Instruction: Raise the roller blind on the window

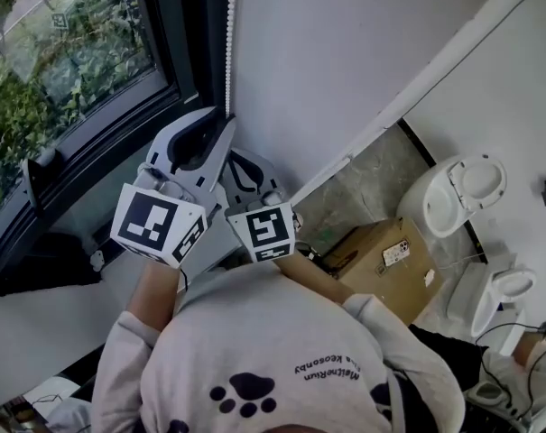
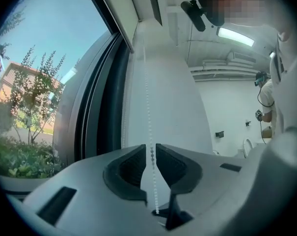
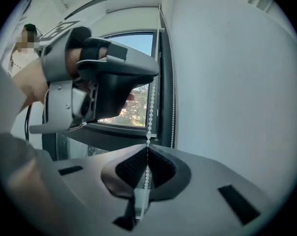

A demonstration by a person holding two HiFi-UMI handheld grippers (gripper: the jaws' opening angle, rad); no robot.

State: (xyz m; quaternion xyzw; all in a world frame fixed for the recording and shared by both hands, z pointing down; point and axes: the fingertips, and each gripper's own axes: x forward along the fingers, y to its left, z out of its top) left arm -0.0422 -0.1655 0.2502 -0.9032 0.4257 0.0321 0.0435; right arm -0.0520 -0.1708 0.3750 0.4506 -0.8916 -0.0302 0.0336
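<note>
A white bead chain (image 1: 229,43) hangs down the white wall beside the dark window frame. In the left gripper view the chain (image 2: 147,97) runs between the jaws of my left gripper (image 2: 151,149). These jaws stand a little apart and do not press on it. My right gripper (image 3: 147,149) is shut on the same chain (image 3: 150,112), lower down, with a second strand (image 3: 174,107) beside it. From the head view the left gripper (image 1: 220,124) is above the right gripper (image 1: 239,162), both at the chain. A white edge (image 2: 121,9), perhaps the blind, shows at the window's top.
The window (image 1: 65,52) with greenery outside is at the left, above a dark sill (image 1: 83,165). On the floor at the right are a cardboard box (image 1: 381,255) and two white toilets (image 1: 458,192) (image 1: 498,291). Another person (image 2: 266,97) stands far back.
</note>
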